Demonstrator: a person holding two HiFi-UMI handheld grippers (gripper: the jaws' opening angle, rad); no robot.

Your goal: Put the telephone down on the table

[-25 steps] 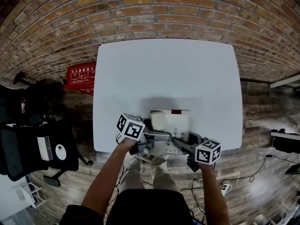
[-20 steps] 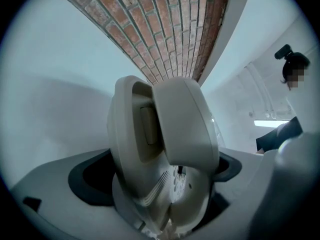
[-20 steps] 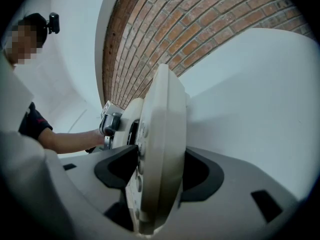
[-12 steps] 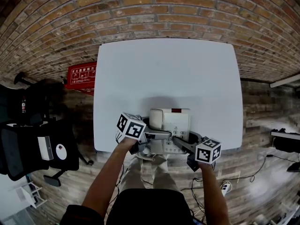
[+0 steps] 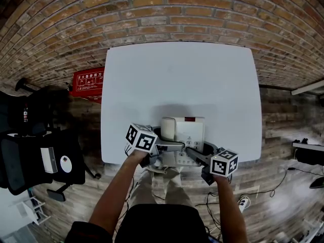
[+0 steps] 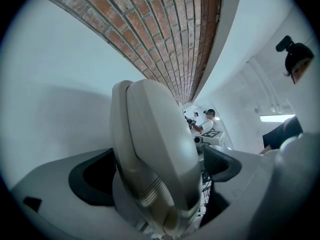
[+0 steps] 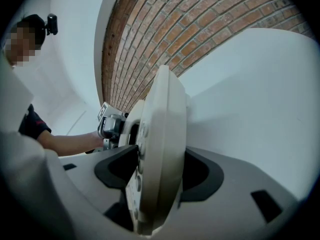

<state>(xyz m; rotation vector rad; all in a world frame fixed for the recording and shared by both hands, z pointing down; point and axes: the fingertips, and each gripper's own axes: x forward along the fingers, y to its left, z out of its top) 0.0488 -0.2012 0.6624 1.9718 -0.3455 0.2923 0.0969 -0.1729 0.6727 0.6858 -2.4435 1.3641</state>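
Two grippers held one telephone (image 5: pixel 186 135) at the near edge of the white table (image 5: pixel 182 70), roughly mid-width. The head view couldn't settle whether its underside touched the tabletop or hung just above. The only holder of any kind was the telephone's own cradle: the handset (image 5: pixel 170 129) lay seated in it along the L side, w/ a small red strip (image 5: pixel 190 120) at the far edge to its R.

The L gripper (image 5: pixel 169 147) came in from the near left, jaws pinched on the handset side of the telephone. In the left gripper view the handset (image 6: pixel 155 154) filled the gap btwn the dark pads, both close against it. The R gripper (image 5: pixel 194 155) came in from the near right, jaws set wide yet clamped on the telephone's near R edge. The right gripper view showed the telephone (image 7: pixel 162 149) edge-on btwn the pads, keys facing left.

Both forearms reached fwd from the bottom of the head view, converging. The L hand (image 5: pixel 135 156) & R hand (image 5: pixel 216 178) gripped the handles, w/ a marker cube (image 5: pixel 141 137) topping the L and another (image 5: pixel 224 162) the R. Both grippers tipped slightly down toward the table.

Beyond stood a brick wall (image 5: pixel 167 14). A red sign (image 5: pixel 87 81) sat left of the table, w/ a black chair (image 5: pixel 35 161) further left.
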